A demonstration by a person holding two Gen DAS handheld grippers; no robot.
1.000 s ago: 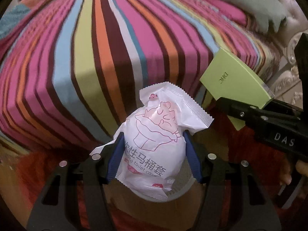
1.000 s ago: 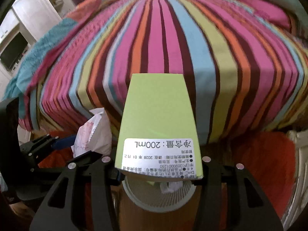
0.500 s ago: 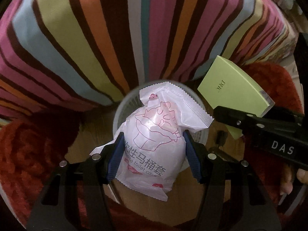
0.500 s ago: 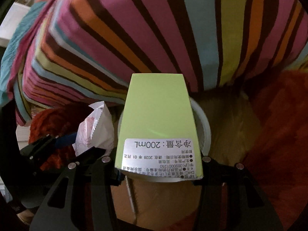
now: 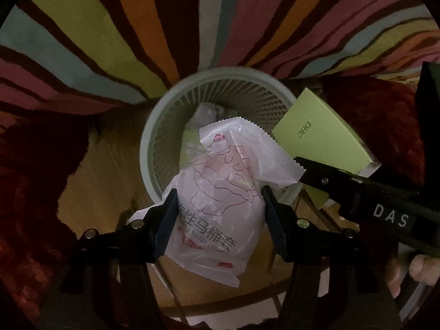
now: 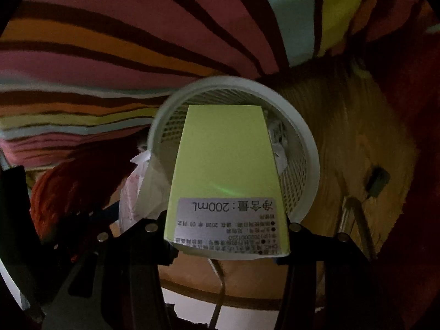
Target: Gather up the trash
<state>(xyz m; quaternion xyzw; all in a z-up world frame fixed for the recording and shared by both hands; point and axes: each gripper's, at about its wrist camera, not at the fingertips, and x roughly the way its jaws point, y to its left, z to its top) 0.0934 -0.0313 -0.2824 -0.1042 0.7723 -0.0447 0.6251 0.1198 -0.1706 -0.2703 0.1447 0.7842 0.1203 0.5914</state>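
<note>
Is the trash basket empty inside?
No, the basket already has crumpled wrappers lying in the bottom, seen through its open top in the left wrist view.

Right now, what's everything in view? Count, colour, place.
packet: 1, white with pink print, held over the near rim of the bin
box: 1, light green, held over the bin mouth
bin: 1, pale mesh, on the floor beside the bed
scraps: several, pale, inside the bin
bedcover: 1, striped multicolour, hanging behind the bin
rug: red, shaggy, either side of the bin
floor: wood, under the bin
left gripper: black, shut on the packet
right gripper: black, shut on the box
hand: fingers at the right edge
</note>
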